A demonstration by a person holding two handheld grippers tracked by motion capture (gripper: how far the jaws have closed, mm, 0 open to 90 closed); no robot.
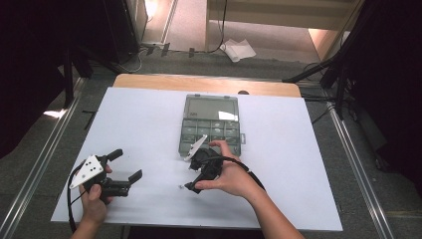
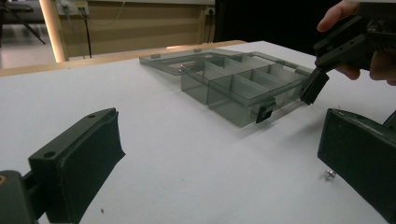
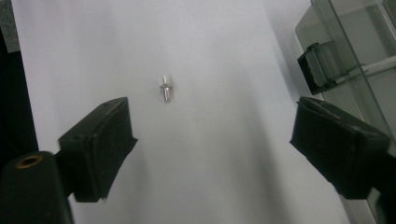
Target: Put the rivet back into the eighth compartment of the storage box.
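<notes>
Right gripper (image 1: 191,185) is hanging over the white table (image 1: 139,124) with its jaws spread wide and nothing between the pads, pointing down at a small silver screw (image 3: 166,88) that is lying on the bare surface just ahead of the jaws. Just beside it the grey compartment box (image 1: 211,130) is sitting with its lid folded flat open behind it; its divided cells (as far as the smoked plastic is letting me see) are looking empty, though I cannot tell for sure. Left gripper (image 1: 124,167) is resting well apart near the table's left edge, jaws wide apart, gripping nothing.
</notes>
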